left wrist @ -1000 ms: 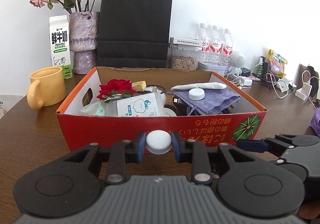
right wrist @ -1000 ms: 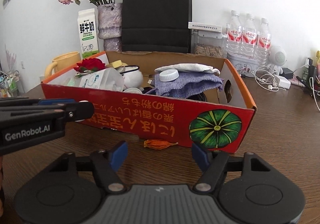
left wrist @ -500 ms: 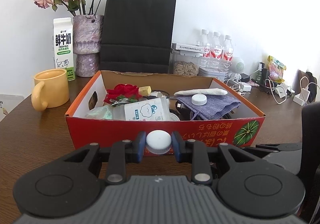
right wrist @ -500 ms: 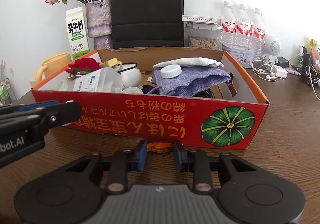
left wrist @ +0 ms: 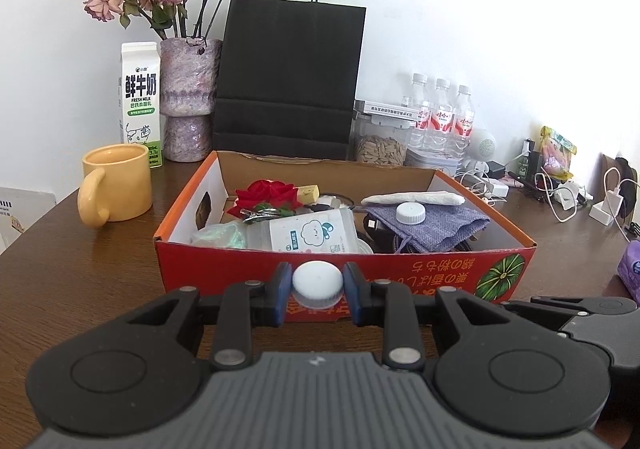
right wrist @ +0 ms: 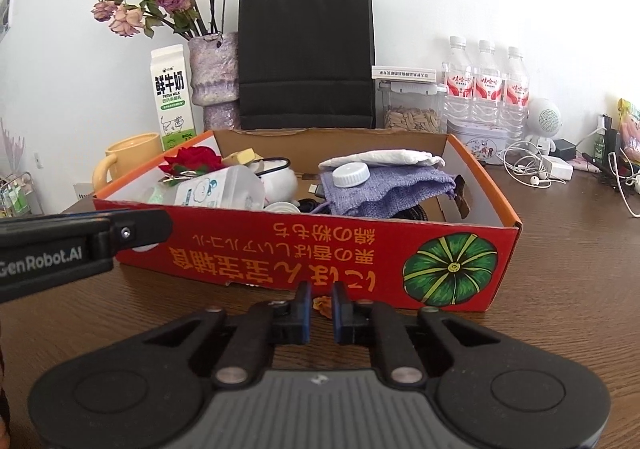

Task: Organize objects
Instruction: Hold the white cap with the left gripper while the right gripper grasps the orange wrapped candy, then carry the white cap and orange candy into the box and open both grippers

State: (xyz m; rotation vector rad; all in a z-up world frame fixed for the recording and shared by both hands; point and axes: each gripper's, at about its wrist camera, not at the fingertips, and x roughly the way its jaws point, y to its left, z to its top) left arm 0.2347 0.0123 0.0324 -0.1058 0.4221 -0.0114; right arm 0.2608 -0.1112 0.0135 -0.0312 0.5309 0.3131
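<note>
Two hand-held claws work at the near side of a red cardboard box printed with a green pumpkin [right wrist: 450,269] on a dark wooden desk [left wrist: 80,269]. The left claw [left wrist: 318,289] is clamped on a small round white plastic bottle cap [left wrist: 318,283], held just short of the box's front wall and about level with its rim. The right claw [right wrist: 319,307], low over the desk, has its blue-padded fingers drawn close on either side of a small crumpled orange-brown dried flower [right wrist: 323,305] lying just ahead of it against the foot of the box; whether the pads truly grip it cannot be told from here. Beyond both claws, inside the box, sit a red artificial rose [left wrist: 268,193], a clear plastic container with a cartoon label [left wrist: 304,235], a lilac knitted pouch [left wrist: 436,225] carrying a second white cap [left wrist: 411,213], and a rolled white cloth [left wrist: 412,199]. Further back stand a yellow ceramic mug [left wrist: 116,183], a milk carton [left wrist: 141,105] and a black paper bag [left wrist: 288,77]. The step in hand appears to be gathering loose items from the desk for the box. Next, each claw would likely need to lift clear of the front wall, travel forward over the contents and release; the frail flower could slip or crumble if squeezed hard.
</note>
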